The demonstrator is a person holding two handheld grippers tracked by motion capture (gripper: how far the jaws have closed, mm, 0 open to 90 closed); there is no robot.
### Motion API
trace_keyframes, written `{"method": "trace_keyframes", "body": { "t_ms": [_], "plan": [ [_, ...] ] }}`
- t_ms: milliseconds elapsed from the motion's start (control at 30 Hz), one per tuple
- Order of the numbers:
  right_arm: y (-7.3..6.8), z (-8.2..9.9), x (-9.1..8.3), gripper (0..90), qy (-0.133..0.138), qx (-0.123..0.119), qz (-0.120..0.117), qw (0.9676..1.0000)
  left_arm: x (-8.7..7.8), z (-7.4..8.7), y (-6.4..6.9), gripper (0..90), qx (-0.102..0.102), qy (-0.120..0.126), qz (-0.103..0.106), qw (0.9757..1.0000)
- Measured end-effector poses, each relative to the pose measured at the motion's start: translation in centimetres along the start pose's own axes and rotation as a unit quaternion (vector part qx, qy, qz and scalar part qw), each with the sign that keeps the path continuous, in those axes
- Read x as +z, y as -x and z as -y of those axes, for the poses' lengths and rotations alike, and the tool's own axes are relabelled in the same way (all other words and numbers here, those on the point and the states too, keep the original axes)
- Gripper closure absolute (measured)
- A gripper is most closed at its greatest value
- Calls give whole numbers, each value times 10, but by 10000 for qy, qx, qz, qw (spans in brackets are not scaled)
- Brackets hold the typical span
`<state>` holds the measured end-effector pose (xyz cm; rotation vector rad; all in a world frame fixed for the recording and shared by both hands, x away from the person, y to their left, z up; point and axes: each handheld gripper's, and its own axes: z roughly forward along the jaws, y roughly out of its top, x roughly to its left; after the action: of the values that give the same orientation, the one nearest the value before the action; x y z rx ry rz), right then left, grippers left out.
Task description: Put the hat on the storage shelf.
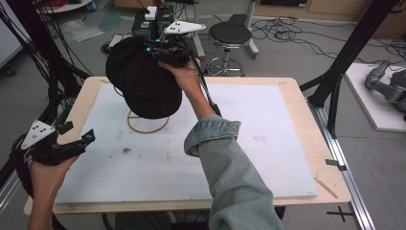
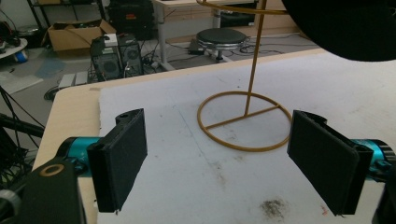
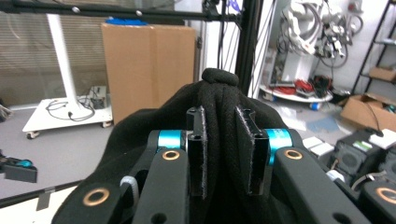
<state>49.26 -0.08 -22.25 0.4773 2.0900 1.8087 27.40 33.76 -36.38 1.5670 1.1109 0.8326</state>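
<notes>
A black cap [image 1: 141,81] hangs in the air over the far left of the white board, above a thin golden wire stand [image 1: 147,123]. My right gripper [image 1: 160,50] is shut on the cap's crown; in the right gripper view the black fabric [image 3: 219,121] is bunched between the two jaws. My left gripper [image 1: 79,141] is held low at the table's left edge, open, with nothing between its jaws. In the left gripper view the stand's ring base [image 2: 245,121] and upright rod lie ahead, with the cap's underside [image 2: 345,25] at the top right.
A white foam board [image 1: 215,143] covers most of the wooden table [image 1: 306,103]. A black stool [image 1: 230,36] and computer cases [image 1: 146,21] stand beyond the far edge. Black frame posts rise at the left and right.
</notes>
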Motion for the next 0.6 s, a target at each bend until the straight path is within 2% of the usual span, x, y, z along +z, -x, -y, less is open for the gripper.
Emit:
{"method": "trace_keyframes", "body": {
  "t_ms": [333,600],
  "plan": [
    [-1,7,15,741,-294,146,192,9993,1,1,1,201,23,-42,26,10000],
    [1,14,22,715,-488,289,237,9981,1,1,1,201,30,-37,30,10000]
  ]
}}
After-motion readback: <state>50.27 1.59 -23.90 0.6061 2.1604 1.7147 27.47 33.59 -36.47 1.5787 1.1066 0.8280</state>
